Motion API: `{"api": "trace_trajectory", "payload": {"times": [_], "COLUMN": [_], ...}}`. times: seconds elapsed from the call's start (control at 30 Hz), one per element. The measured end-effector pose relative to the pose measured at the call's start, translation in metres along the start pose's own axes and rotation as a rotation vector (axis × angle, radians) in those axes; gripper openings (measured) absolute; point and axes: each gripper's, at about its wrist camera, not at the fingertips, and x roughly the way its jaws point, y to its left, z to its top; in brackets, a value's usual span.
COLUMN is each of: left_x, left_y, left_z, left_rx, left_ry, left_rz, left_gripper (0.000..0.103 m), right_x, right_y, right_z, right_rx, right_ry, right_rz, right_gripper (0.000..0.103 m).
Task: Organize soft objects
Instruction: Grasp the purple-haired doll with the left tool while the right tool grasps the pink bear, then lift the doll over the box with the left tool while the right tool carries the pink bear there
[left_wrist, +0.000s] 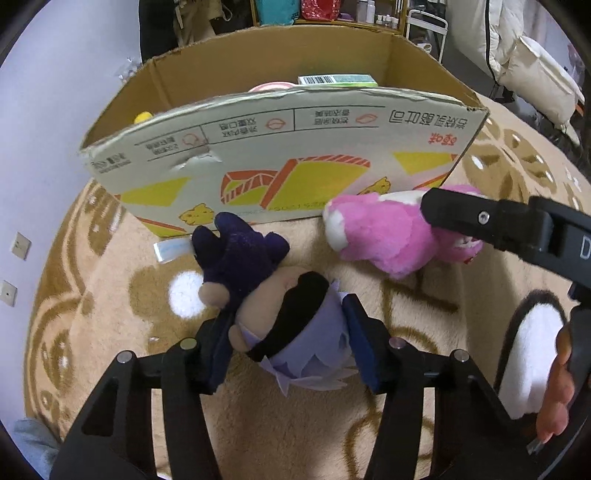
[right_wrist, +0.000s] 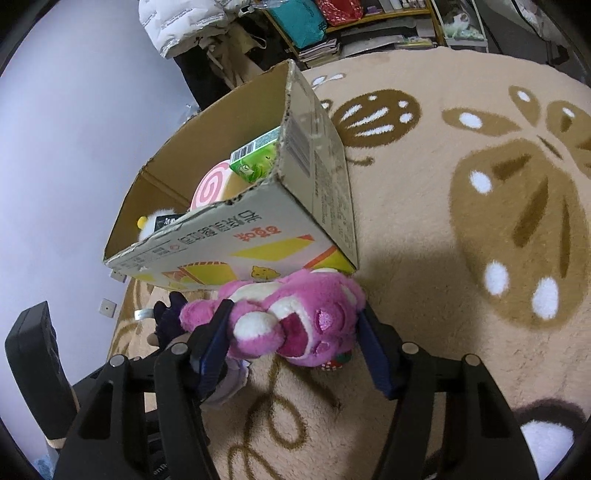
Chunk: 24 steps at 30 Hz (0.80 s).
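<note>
A purple-and-black plush doll (left_wrist: 269, 302) lies on the beige rug in front of a cardboard box (left_wrist: 288, 162). My left gripper (left_wrist: 291, 350) is shut on the doll's head, its blue pads pressing both sides. A pink plush bear (right_wrist: 295, 325) lies by the box's front wall (right_wrist: 229, 254). My right gripper (right_wrist: 295, 350) has its pads against both sides of the bear. The bear also shows in the left wrist view (left_wrist: 384, 229), with the right gripper's black finger over it. The doll (right_wrist: 166, 317) shows partly at the left of the right wrist view.
The box holds a green carton (right_wrist: 258, 158), a pink swirl plush (right_wrist: 210, 184) and a yellow-and-white toy (right_wrist: 147, 221). A black-and-white plush (left_wrist: 532, 343) lies at the right on the patterned rug (right_wrist: 480, 221). Shelves and clothing stand behind the box.
</note>
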Motion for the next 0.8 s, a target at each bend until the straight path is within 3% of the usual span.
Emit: {"api": "trace_trajectory", "payload": {"times": [0.27, 0.63, 0.8], "left_x": [-0.030, -0.118, -0.153], "left_y": [0.018, 0.054, 0.066], "left_z": [-0.017, -0.032, -0.027], "left_rx": [-0.021, -0.101, -0.129], "left_ry": [-0.071, -0.318, -0.394], "left_rz": [0.097, 0.247, 0.254], "left_gripper": [0.054, 0.055, 0.055], "right_x": [-0.027, -0.071, -0.092], "right_y": [0.004, 0.020, 0.025], "right_z": [-0.001, -0.011, -0.013], "right_rx": [-0.029, -0.078, -0.086], "right_ry": [-0.053, -0.160, -0.221], "right_rz": [-0.034, -0.009, 0.017], "right_gripper": [0.068, 0.067, 0.067]}}
